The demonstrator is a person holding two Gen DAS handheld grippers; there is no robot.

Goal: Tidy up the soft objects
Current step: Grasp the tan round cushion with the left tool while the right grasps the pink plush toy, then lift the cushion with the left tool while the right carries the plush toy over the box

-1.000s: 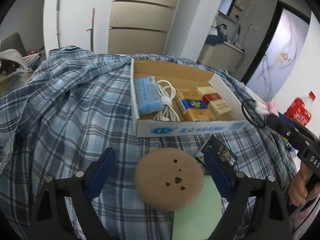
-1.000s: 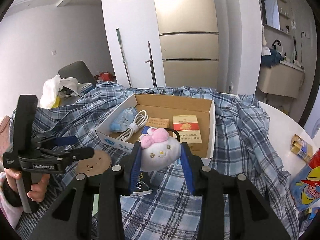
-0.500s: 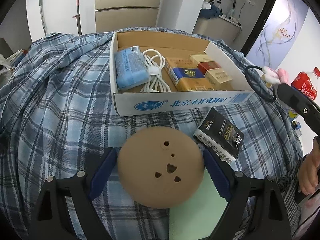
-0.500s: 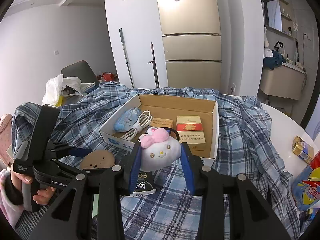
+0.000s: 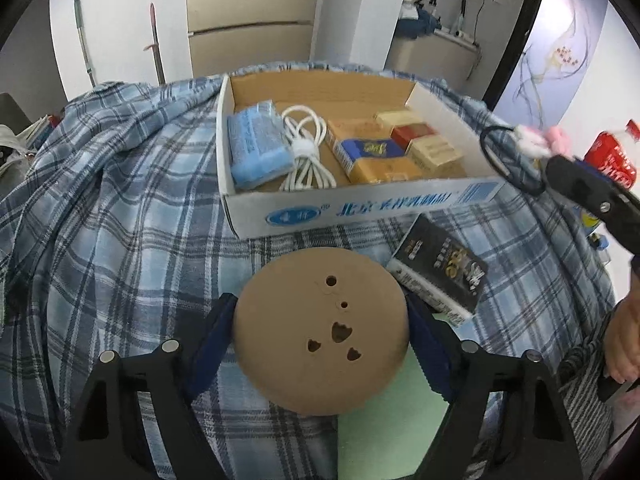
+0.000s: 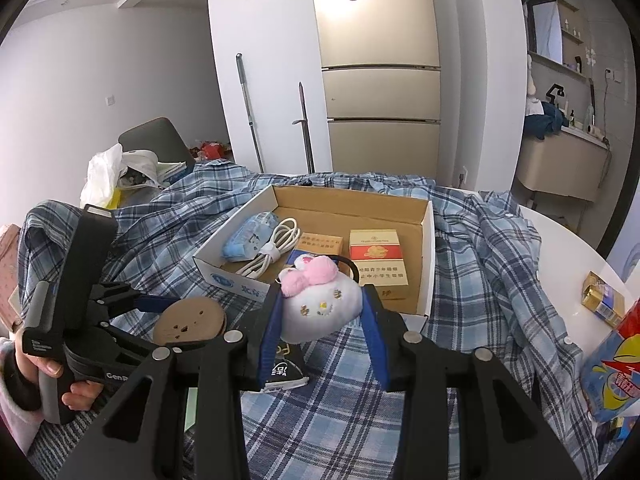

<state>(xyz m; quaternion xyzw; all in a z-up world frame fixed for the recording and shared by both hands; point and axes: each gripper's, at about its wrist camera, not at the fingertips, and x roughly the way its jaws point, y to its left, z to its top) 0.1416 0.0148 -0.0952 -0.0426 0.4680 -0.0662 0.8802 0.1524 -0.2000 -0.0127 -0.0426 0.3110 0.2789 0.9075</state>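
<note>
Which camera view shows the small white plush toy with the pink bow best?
The right wrist view: the white plush toy with the pink bow sits centred, face visible. The left wrist view shows only its pink-and-white edge.

You see both views in soft, even daylight, with only faint shadows. The fisheye bends the walls and blackens the corners. The pink plush (image 5: 538,142) blurs at the left view's right edge.
</note>
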